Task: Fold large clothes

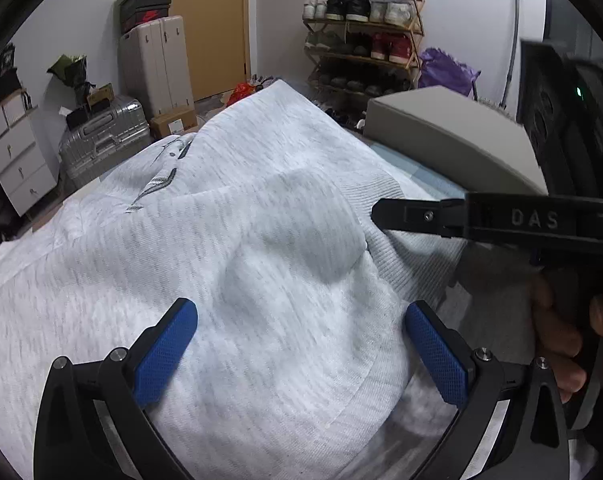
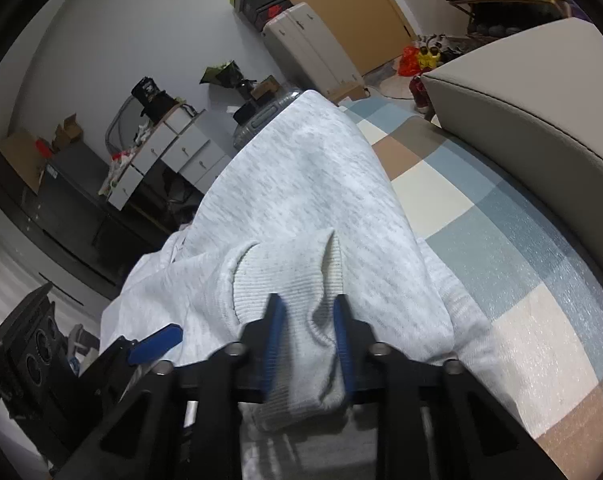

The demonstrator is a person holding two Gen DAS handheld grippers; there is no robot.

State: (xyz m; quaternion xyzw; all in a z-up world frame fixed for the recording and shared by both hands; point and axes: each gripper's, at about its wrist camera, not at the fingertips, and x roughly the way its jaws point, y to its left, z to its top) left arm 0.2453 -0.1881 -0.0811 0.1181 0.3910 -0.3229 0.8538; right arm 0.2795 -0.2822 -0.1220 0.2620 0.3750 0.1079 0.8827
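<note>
Gripping, right tongs (image 2: 309, 340): your blue pads pinch the ribbed cuff (image 2: 289, 292) of the grey sweatshirt (image 2: 301, 184).
Left tongs (image 1: 301, 344): spread wide above the cloth, holding nothing.
Sweatshirt: it lies bunched on the checked bed cover (image 2: 501, 240), its sleeve folded over the body.
Bed frame: a grey padded block (image 2: 541, 128) borders the cover.
Far wall: shoe rack (image 1: 361, 28), silver suitcase (image 1: 105, 136).

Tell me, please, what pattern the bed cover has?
Checked bed cover in blue, cream and brown squares; right wrist view.
</note>
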